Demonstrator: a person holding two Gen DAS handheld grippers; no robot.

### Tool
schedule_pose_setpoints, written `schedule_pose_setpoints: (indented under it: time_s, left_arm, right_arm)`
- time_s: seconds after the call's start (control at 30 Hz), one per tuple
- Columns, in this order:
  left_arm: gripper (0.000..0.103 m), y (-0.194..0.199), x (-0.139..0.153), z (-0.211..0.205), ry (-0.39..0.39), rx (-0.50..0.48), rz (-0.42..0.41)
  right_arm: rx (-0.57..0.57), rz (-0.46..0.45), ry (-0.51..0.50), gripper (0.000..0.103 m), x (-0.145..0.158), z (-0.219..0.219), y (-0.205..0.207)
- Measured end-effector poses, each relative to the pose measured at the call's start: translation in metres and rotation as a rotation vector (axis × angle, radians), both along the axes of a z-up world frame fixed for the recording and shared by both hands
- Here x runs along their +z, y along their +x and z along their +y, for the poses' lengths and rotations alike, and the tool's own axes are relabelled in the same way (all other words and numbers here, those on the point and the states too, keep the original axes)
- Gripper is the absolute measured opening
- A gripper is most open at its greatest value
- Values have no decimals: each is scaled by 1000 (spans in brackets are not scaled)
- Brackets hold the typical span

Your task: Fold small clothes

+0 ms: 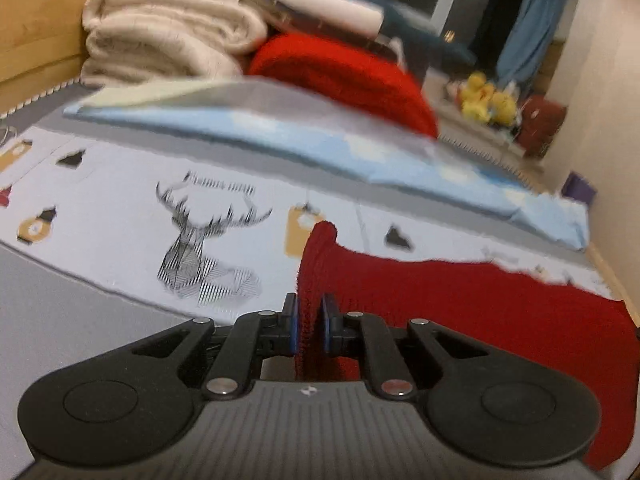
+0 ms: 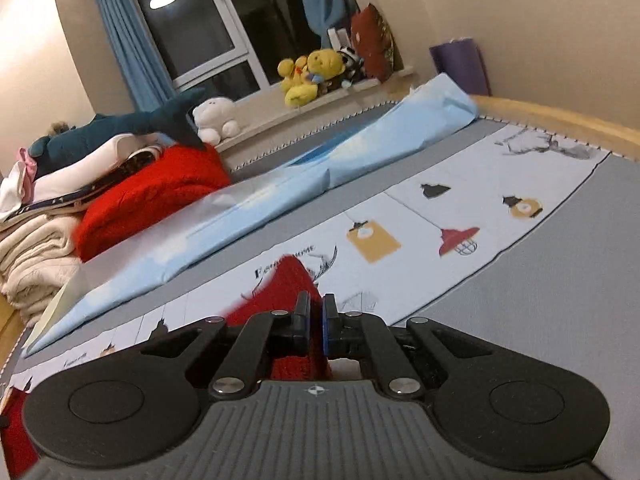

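- Two grippers are each pinching one dark red knit garment [image 1: 460,312] over a bed sheet [image 1: 120,216] printed w/ a deer head and lamps.
- Left gripper [image 1: 309,326] is clamping nearly shut on a bunched edge of the knit; fabric is rising above the pads and trailing off to the right, draped low over the sheet.
- Right gripper [image 2: 316,326] is squeezing fully shut on another bit of the same red knit [image 2: 290,280], which is peaking just ahead of the fingers.
- Doing it well, my judgement: both hands should be rising evenly, keeping the held edge taut btwn them, so the cloth is hanging flat before being laid over.
- Knit is looking thick, ribbed, soft; pic is blurring, so exact garment type is hard to tell.
- Beyond it a pale blue folded sheet [image 2: 280,196] is lying well apart.
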State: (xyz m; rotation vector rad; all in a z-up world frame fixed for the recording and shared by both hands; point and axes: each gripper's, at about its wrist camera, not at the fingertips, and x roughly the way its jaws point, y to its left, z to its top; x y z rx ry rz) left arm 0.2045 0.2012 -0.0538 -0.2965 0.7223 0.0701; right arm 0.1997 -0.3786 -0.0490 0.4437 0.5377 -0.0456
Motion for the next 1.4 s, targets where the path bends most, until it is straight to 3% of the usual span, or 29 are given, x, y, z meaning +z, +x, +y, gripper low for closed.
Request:
schedule_pose_setpoints:
  time_s: [0.07,0.13,0.2,0.23,0.27,0.33,0.4,0.6,0.7,0.77,0.8,0.83,0.93,0.97,1.03,1.13,1.2,1.23,1.33,1.4]
  left_arm:
    - [16,13,-17,-3,-17,-13,127]
    - [19,19,-29,-6,-34,-50,223]
    - [30,18,-35,-8,-45,-74,293]
    - [47,16,-41,-8,-63,-83,344]
    - [55,12,-50,-7,-92,-93,415]
    - [55,4,-66,-7,-120,-129,535]
    - [55,-5,-66,-9,-95,-161,546]
    - [55,-31,-67,-2,-161,-166,607]
    - [48,-39,-61,-4,-152,-182,603]
    - [15,-44,-56,-7,-142,-196,574]
    - [14,-46,-48,-6,-121,-188,522]
    - [14,-50,-36,-4,-142,-190,454]
    - [13,-62,-9,0,-172,-201,302]
    - [13,-63,-10,-1,-148,-204,318]
    - [14,-63,-32,-3,-104,-193,459]
    - [19,-63,-46,-10,-36,-202,536]
    - [21,-63,-34,-11,-6,-181,472]
    - [25,-65,-25,-11,-4,-174,421]
    - [26,-69,-10,-19,-17,-203,344]
    - [26,-69,-9,-30,-43,-281,328]
  right_arm:
    - [6,71,-10,9,-13,3,15]
    - [9,237,9,11,-36,4,34]
    - [-24,380,-17,13,-54,6,41]
    - [-21,434,-9,18,-61,5,42]
    - [-5,483,13,26,-69,4,42]
    - [16,555,50,40,-79,2,38]
    - [28,594,55,46,-84,-1,31]
    - [63,637,85,48,-85,-9,0]
    - [73,655,114,48,-85,-12,-15]
    - [97,664,110,45,-83,-11,-23]
    - [117,666,100,39,-83,-9,-27]
    - [137,655,97,11,-80,-8,-31]
    - [128,539,76,11,-63,-10,-41]
    - [108,497,75,11,-55,-11,-45]
    - [79,478,86,11,-50,-13,-52]
    - [80,604,60,12,-69,-9,-51]
    - [82,664,40,16,-81,-5,-49]
    - [72,661,16,24,-79,-3,-49]
    - [53,573,-108,26,-59,5,-52]
    - [81,498,-190,26,-46,14,-55]
